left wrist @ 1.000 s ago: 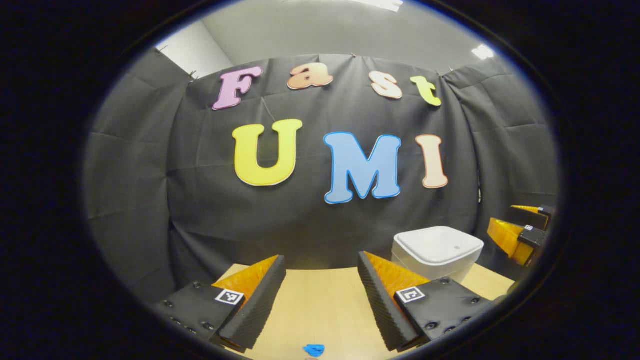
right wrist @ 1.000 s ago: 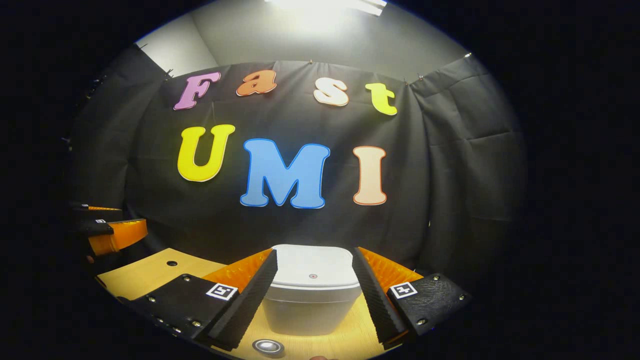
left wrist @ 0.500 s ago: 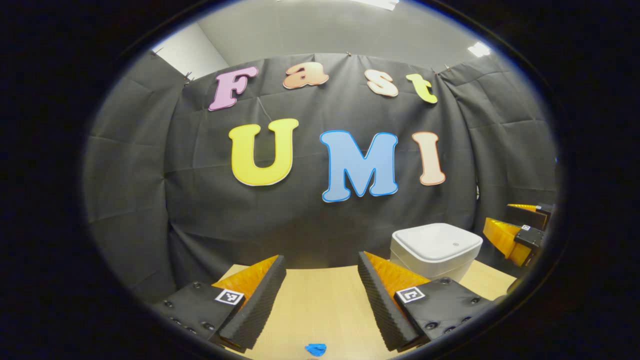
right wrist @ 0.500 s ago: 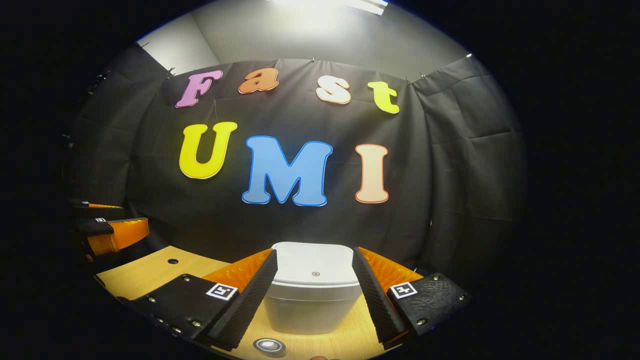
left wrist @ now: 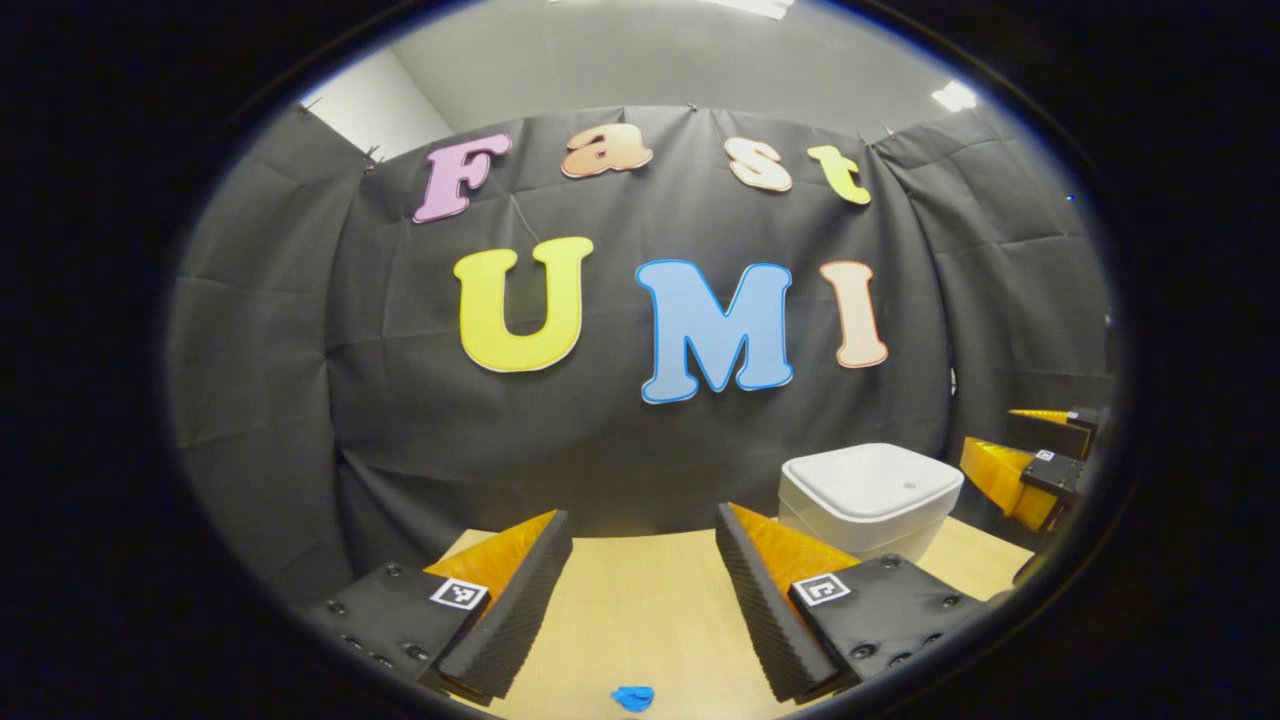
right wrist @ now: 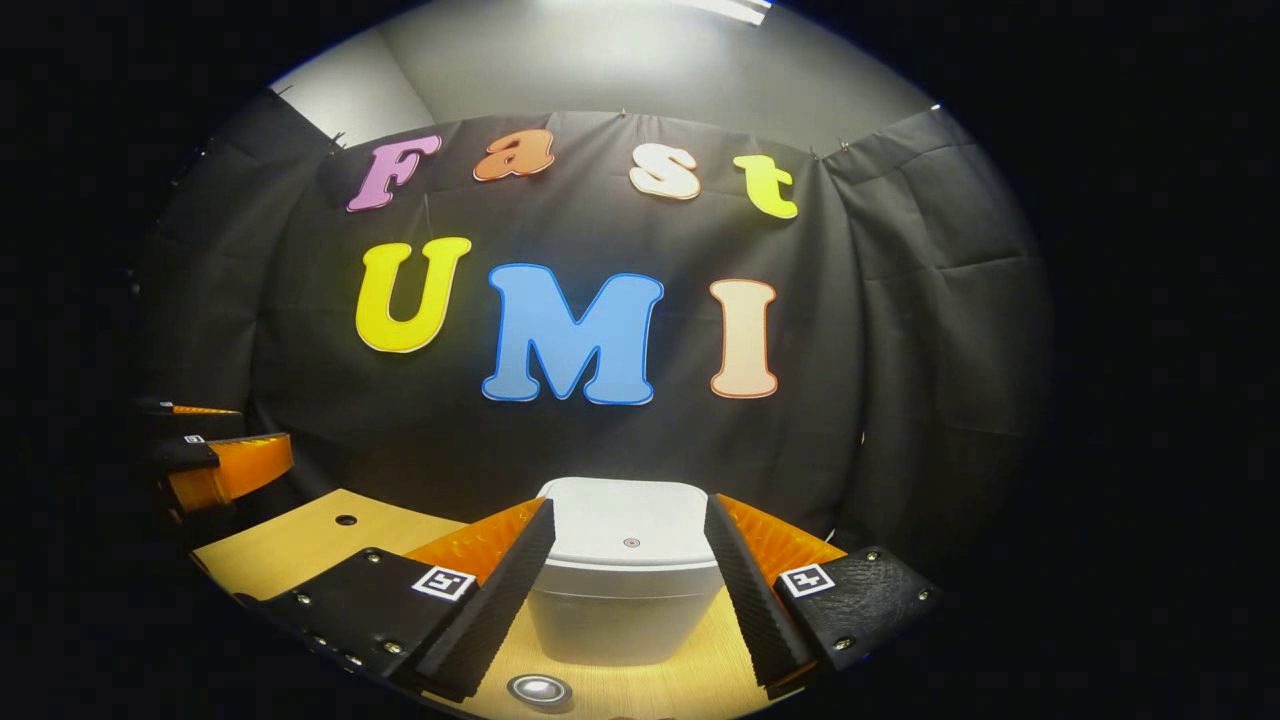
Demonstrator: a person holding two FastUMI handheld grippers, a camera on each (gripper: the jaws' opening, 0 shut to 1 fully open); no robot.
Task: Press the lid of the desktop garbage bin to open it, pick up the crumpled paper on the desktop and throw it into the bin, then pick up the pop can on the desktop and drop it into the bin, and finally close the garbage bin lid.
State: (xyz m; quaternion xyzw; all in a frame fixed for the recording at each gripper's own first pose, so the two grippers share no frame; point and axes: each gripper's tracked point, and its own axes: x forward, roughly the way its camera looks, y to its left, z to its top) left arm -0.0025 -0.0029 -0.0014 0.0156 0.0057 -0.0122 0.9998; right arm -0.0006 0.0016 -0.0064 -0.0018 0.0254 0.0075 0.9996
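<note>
Here, in the left gripper view, the left gripper (left wrist: 640, 590) is spread wide over bare desktop (left wrist: 640, 610); the crumpled blue paper (left wrist: 632, 697) lies low between its fingers, and the closed white bin (left wrist: 868, 497) stands beyond the right finger. In the right gripper view, the right gripper (right wrist: 627, 590) gapes apart, the bin (right wrist: 625, 580) framed between its fingers, untouched, the pop can's top (right wrist: 540, 689) just before it.
</note>
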